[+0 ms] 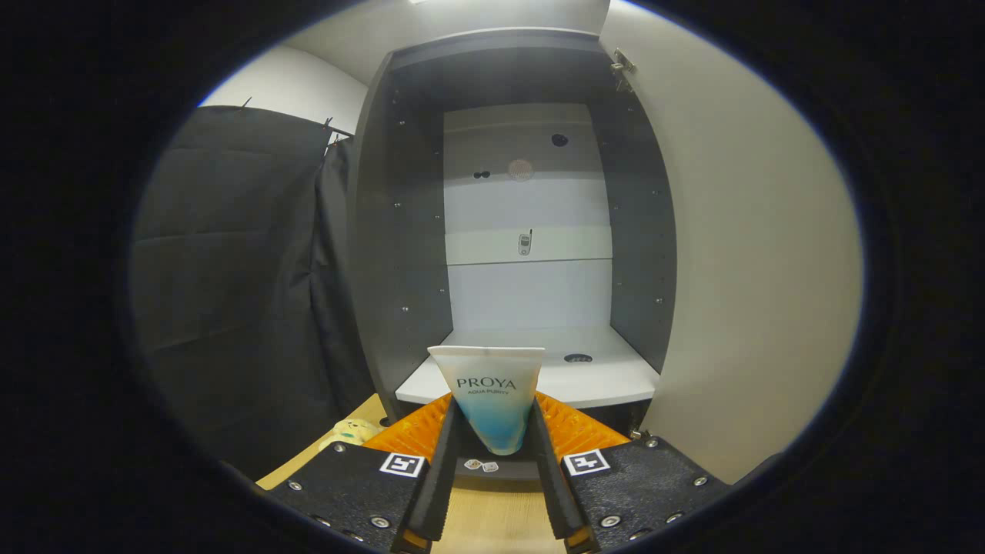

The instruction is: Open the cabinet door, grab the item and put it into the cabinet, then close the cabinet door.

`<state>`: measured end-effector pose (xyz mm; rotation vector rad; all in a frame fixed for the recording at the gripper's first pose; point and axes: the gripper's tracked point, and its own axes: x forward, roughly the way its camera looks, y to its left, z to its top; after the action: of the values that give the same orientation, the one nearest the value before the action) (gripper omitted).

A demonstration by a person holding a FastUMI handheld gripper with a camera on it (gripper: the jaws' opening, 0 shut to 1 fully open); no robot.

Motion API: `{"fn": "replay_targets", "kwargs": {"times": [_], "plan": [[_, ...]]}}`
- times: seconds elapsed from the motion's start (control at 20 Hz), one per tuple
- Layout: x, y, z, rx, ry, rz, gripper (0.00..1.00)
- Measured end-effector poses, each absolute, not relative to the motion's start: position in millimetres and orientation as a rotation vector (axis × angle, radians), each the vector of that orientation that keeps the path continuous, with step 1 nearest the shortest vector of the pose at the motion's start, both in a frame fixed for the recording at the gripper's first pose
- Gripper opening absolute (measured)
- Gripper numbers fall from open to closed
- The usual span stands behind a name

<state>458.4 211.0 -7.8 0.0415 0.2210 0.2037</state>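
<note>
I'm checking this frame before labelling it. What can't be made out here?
- Tube: its lower end is hidden between the tongs, gripper view.
- Small object on the cabinet's middle shelf: too small to identify.
- Dark spots on the upper back panel: too small to tell what they are.
- Open door: its outer face and handle are turned away.
- Yellow toy beside the tongs: partly hidden by the gripper body.
</note>
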Motion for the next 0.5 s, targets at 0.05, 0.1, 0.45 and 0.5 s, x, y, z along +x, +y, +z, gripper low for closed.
{"fn": "replay_targets", "kwargs": {"times": [0.05, 0.1, 0.45, 0.5], "plan": [[466, 210, -4, 0.048, 0.221, 0.205, 0.51], [475, 211, 0, 0.054, 0.223, 0.205, 0.51], [539, 211, 10, 0.088, 0.256, 0.208, 0.51], [548, 213, 6, 0.092, 0.266, 0.208, 0.51]]}}
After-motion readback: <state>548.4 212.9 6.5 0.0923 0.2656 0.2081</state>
